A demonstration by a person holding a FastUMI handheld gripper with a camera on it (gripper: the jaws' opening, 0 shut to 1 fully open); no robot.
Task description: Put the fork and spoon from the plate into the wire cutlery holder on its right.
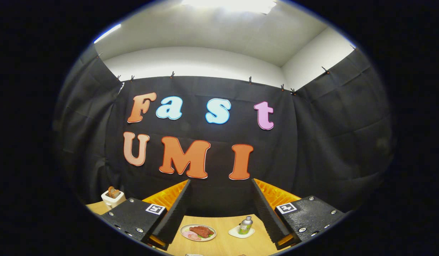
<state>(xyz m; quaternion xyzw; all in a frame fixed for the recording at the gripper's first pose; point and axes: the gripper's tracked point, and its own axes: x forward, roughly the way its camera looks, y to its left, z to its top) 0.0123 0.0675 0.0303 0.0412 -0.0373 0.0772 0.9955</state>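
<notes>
Plate (182, 232), bearing reddish food, is seen on the wooden table (223, 245) between the fingers of the gripper (220, 182), whose jaws are held wide apart with nothing gripped. Open tabletop lies around it. A small bottle (245, 225) stands on a white dish (234, 233) just to its right. Whether cutlery lies on the plate cannot be told.

Handheld two-finger gripper (221, 206): each finger (176, 209) is a long wedge with a finely ribbed inner face and a gridded outer side. Each finger mounts on a flat textured block fastened with round silver screws. Both blocks carry a small square black-and-white marker tag.
</notes>
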